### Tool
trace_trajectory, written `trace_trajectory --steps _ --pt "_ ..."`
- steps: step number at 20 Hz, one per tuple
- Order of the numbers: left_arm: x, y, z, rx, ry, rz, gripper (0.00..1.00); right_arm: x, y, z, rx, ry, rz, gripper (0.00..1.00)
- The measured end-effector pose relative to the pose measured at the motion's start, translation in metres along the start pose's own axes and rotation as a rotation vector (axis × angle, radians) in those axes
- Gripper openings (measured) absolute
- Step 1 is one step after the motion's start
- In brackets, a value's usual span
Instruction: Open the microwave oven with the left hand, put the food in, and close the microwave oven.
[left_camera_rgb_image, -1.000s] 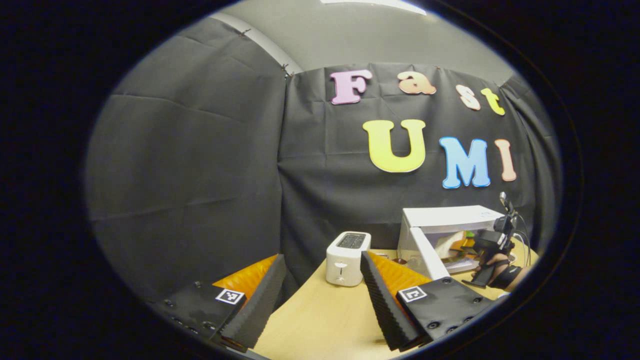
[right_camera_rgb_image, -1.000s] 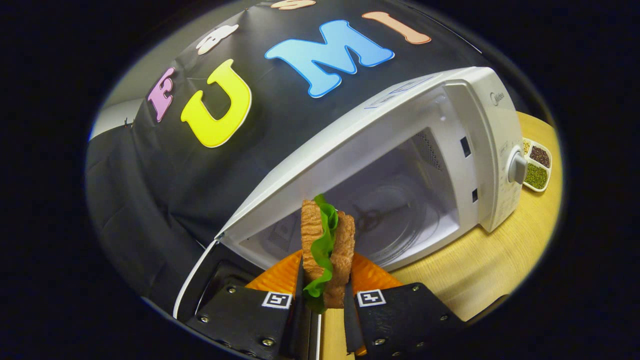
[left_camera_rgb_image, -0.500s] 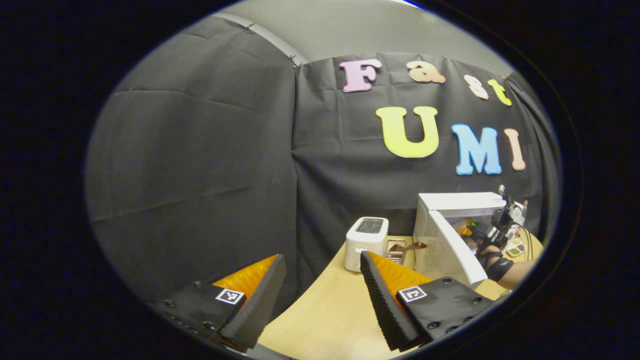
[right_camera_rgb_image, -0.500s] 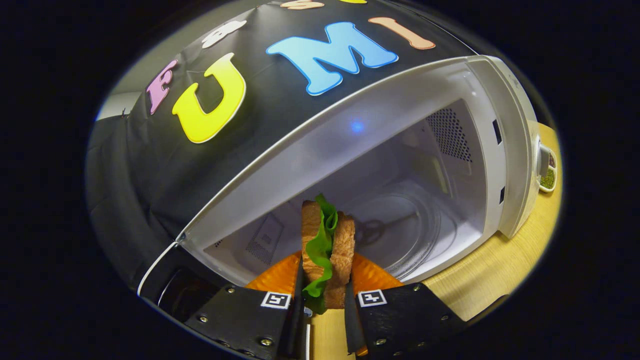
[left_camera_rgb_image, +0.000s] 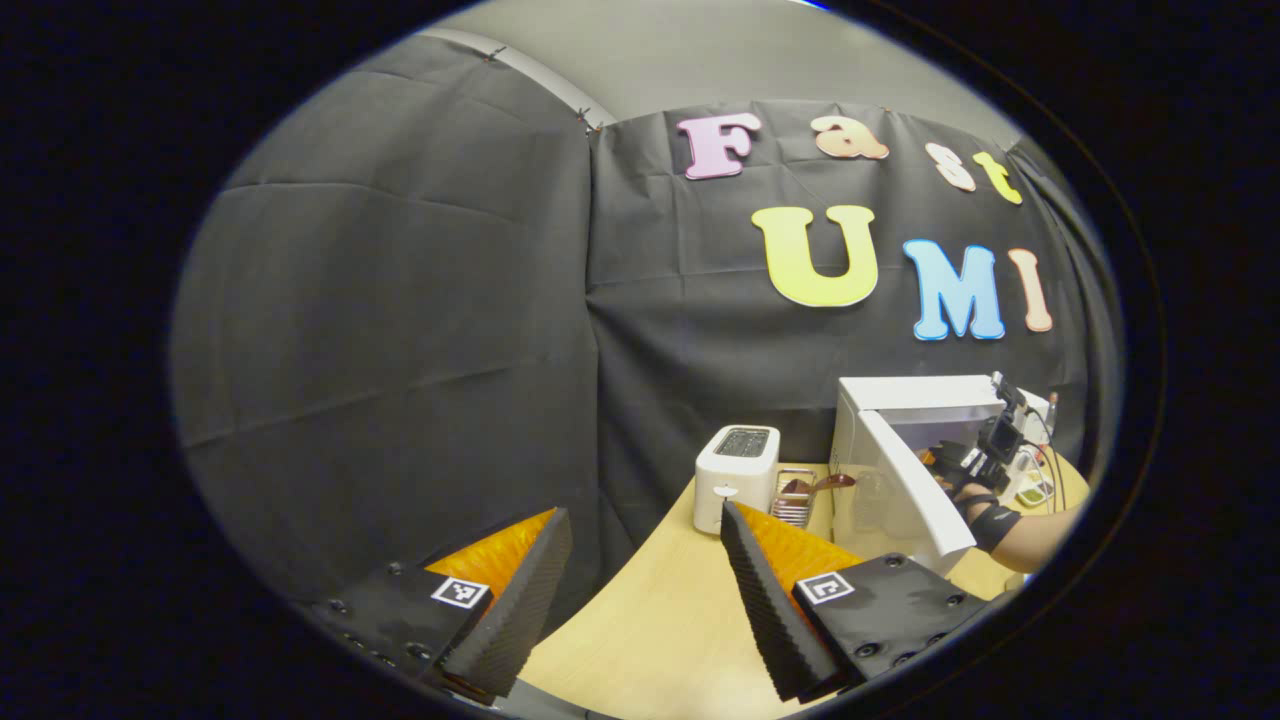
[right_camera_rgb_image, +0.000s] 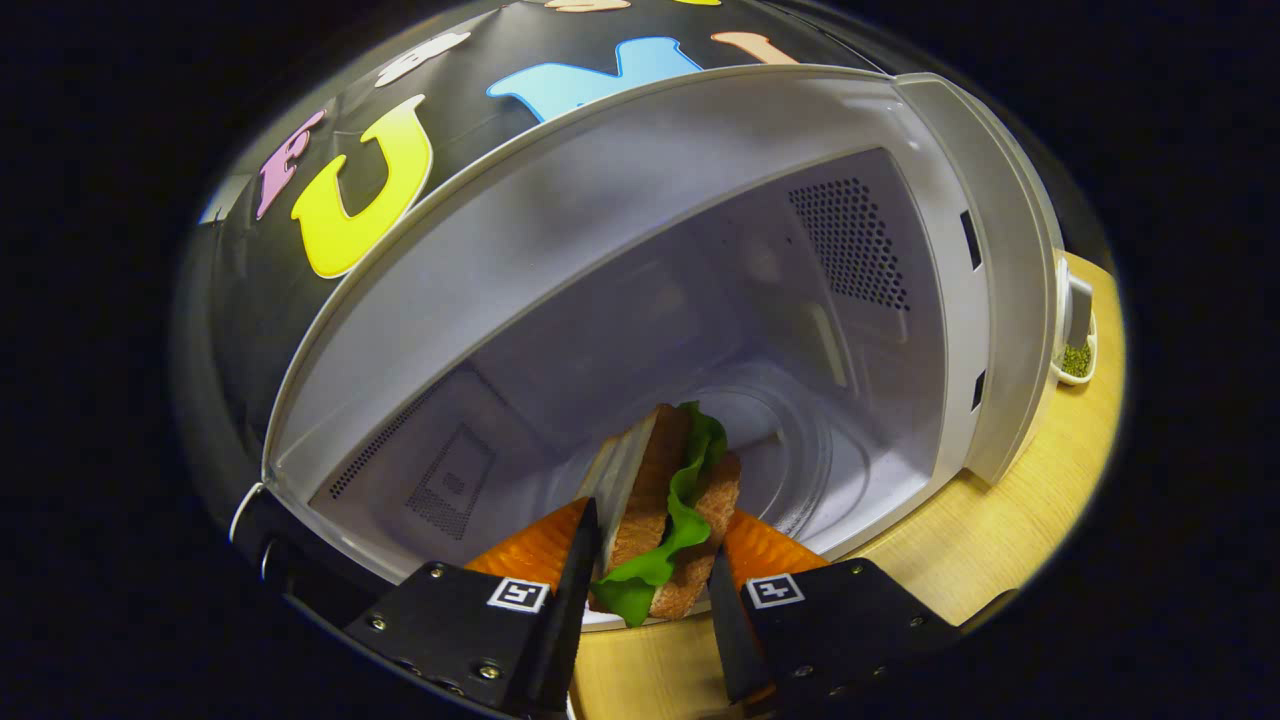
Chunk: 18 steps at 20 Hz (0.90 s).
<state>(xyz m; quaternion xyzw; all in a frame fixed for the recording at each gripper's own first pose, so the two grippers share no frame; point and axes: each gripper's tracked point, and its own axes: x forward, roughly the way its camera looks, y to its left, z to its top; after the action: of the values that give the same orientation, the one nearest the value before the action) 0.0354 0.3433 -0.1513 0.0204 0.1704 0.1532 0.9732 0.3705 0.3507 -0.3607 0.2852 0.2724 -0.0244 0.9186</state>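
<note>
The white microwave stands open, its glass turntable bare. A toy sandwich of brown bread and green lettuce leans to the right inside the cavity, between the fingers of my right gripper. The jaws stand slightly parted, so the grip looks loose. In the left gripper view the microwave is far to the right with its door swung out, and the right gripper and a hand reach into it. My left gripper hangs open and empty over the table's left end.
A white toaster stands left of the microwave, with a small rack between them. A divided dish of seasonings sits on the wooden table right of the microwave. Black cloth walls close the booth behind.
The right gripper has carried the sandwich from the microwave's mouth into the cavity; its fingers have parted a little and the sandwich has tipped over. The left gripper has barely moved.
</note>
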Motion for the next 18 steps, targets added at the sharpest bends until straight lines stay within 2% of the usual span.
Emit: trace_trajectory --steps 1,2,3,4,5,9,10,12,18 --pt "0.000 0.000 -0.002 0.003 0.002 0.000 0.98 0.000 -0.007 0.001 -0.036 0.006 -0.029 0.62" --pt "-0.001 -0.003 -0.004 0.003 0.005 -0.001 0.98 0.001 -0.012 -0.001 -0.072 0.003 -0.048 0.73" --pt "-0.002 -0.006 -0.004 0.004 0.008 -0.003 0.98 0.001 -0.020 0.000 -0.114 -0.002 -0.078 0.77" --pt "-0.004 -0.007 -0.006 0.005 0.011 -0.005 0.98 -0.003 -0.025 0.004 -0.148 -0.006 -0.104 0.92" --pt "-0.006 -0.010 -0.007 0.010 0.010 -0.008 0.96 -0.007 -0.028 0.009 -0.170 -0.013 -0.107 0.97" --pt "-0.003 -0.026 -0.007 -0.003 0.000 -0.032 0.98 -0.039 -0.014 0.035 -0.289 -0.100 -0.040 0.97" --pt "-0.001 -0.029 -0.008 -0.012 -0.003 -0.037 0.94 -0.048 -0.011 0.041 -0.328 -0.120 -0.021 0.97" --pt "0.007 -0.035 -0.012 -0.031 -0.004 -0.045 0.98 -0.067 -0.009 0.052 -0.393 -0.153 0.007 0.97" --pt "0.030 -0.060 -0.018 -0.013 -0.019 -0.076 0.96 -0.139 -0.007 0.097 -0.501 -0.271 0.080 0.97"
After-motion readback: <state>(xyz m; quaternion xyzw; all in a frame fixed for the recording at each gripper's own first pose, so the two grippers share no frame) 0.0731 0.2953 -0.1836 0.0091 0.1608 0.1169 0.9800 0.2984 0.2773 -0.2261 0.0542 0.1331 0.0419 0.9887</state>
